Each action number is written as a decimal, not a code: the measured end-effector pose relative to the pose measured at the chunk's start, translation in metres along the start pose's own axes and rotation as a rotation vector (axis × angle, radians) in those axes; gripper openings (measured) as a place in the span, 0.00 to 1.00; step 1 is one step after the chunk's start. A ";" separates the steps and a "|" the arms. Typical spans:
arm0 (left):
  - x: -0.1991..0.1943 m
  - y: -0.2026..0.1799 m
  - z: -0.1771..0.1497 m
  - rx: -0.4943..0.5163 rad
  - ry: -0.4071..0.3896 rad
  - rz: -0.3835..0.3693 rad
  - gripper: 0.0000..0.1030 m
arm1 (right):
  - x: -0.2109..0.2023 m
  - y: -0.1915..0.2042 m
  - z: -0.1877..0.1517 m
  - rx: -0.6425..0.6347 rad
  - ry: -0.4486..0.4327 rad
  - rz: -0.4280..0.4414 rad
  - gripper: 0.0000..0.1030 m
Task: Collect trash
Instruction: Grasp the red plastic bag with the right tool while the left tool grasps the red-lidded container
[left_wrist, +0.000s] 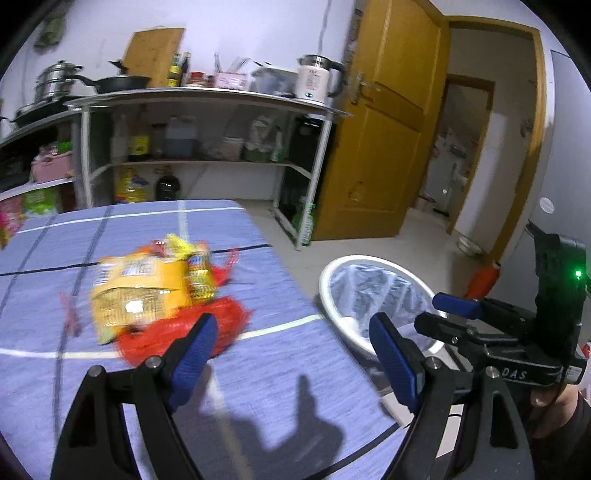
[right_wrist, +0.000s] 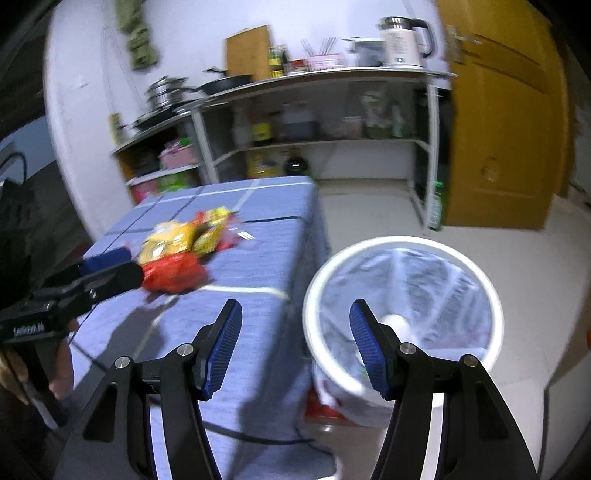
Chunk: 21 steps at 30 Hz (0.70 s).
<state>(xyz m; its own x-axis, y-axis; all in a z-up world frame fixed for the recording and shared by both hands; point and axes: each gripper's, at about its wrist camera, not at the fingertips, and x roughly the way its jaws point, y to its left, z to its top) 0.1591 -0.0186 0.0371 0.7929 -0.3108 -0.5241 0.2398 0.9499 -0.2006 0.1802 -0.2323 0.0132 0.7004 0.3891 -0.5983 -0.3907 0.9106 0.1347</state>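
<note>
Low table under a blue cloth with white and dark grid lines (left_wrist: 258, 369). Near its middle sits a blurred heap of trash: a yellow printed snack bag (left_wrist: 140, 291) on top, a smaller yellow-and-red wrapper (left_wrist: 201, 275) just beside it, both lying on a crumpled red net bag (left_wrist: 207, 325).

Left gripper (left_wrist: 295, 354), black arms with blue ribbed pads, hangs over the near part of the table. Jaws spread wide, nothing between them. The left pad overlaps the edge of the red net bag in the left wrist view; contact cannot be told.

Right gripper (right_wrist: 295, 347) is also spread wide and empty. It points down past the table's right edge, the right pad in front of the bin's mouth.

White round bin with a clear plastic liner (right_wrist: 491, 295) stands on the pale tile floor just beside the table's right edge. A pale scrap shows at the bottom of the liner; too blurred to name.

Behind: white metal shelving rack (left_wrist: 207, 99) with a black frying pan (left_wrist: 122, 83), a steel pot, bottles and a white electric kettle (left_wrist: 317, 79). Yellow wooden door (left_wrist: 384, 122) stands to its right.
</note>
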 end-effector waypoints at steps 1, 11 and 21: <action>-0.005 0.008 -0.001 -0.004 -0.007 0.017 0.83 | 0.004 0.009 0.001 -0.025 0.005 0.010 0.60; -0.034 0.084 -0.016 -0.099 -0.020 0.153 0.83 | 0.048 0.088 0.011 -0.258 0.044 0.101 0.60; -0.056 0.134 -0.029 -0.201 -0.048 0.192 0.83 | 0.104 0.140 0.027 -0.471 0.071 0.164 0.60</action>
<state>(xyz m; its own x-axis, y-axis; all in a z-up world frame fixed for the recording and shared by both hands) 0.1304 0.1251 0.0156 0.8400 -0.1195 -0.5293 -0.0295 0.9640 -0.2644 0.2144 -0.0602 -0.0082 0.5716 0.4961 -0.6536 -0.7307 0.6701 -0.1304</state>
